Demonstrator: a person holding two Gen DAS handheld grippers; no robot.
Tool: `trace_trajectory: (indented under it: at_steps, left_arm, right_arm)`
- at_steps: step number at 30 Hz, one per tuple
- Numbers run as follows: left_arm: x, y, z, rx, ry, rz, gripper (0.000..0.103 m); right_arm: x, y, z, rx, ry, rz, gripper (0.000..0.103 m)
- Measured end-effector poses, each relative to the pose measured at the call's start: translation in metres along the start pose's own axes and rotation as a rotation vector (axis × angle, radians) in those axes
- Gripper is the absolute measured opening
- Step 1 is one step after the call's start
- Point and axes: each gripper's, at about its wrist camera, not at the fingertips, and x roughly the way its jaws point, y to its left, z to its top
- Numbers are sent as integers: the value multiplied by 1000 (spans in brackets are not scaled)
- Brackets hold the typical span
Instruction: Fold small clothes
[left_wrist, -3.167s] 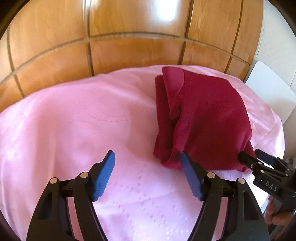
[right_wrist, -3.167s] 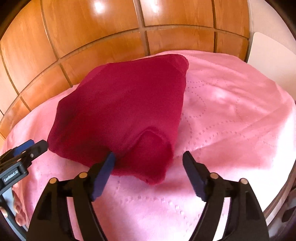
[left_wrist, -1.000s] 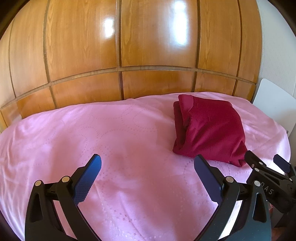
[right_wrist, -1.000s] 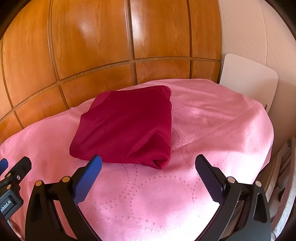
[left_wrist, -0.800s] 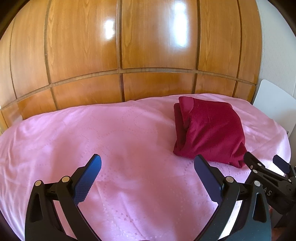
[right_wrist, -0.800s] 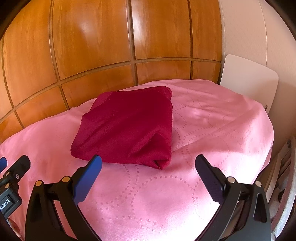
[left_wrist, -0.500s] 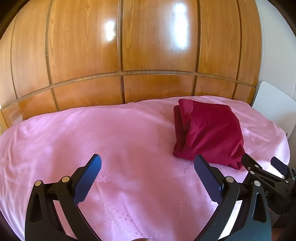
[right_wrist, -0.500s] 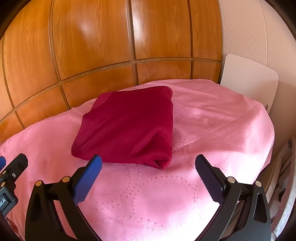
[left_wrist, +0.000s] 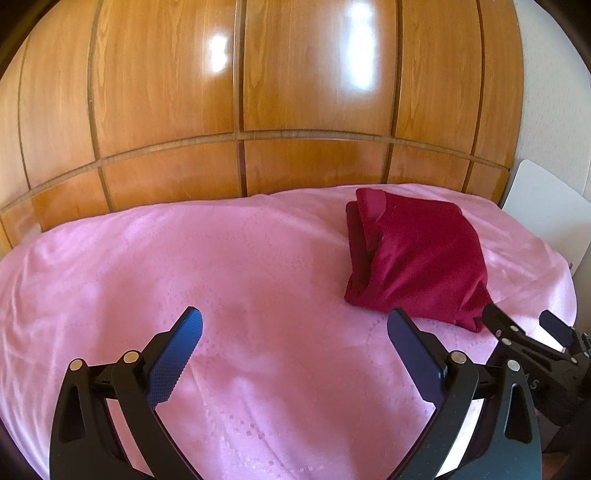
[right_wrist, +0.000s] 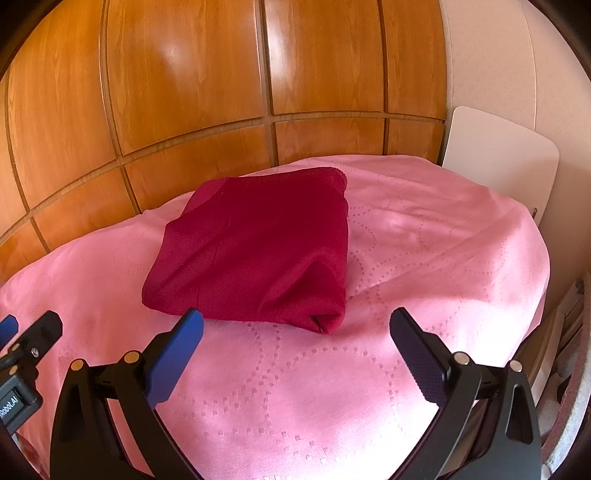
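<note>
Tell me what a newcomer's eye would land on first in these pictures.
The folded dark red garment stands out first, lying on the pink bedspread toward the wooden panelled wall. Next come the two open claws in the foreground, the left claw and the right claw, both empty and apart from the cloth. A white board leans at the bed's right edge.

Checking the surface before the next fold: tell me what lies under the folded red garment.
The red garment rests directly on the pink bedspread. Whatever is beneath the garment's middle is covered.
</note>
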Motion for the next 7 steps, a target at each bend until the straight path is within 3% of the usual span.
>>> trace_trajectory:
  at_steps: [7]
  left_arm:
    - [5, 3, -4, -14, 22, 21, 99]
  right_arm:
    - [0, 0, 1, 5, -2, 5, 101]
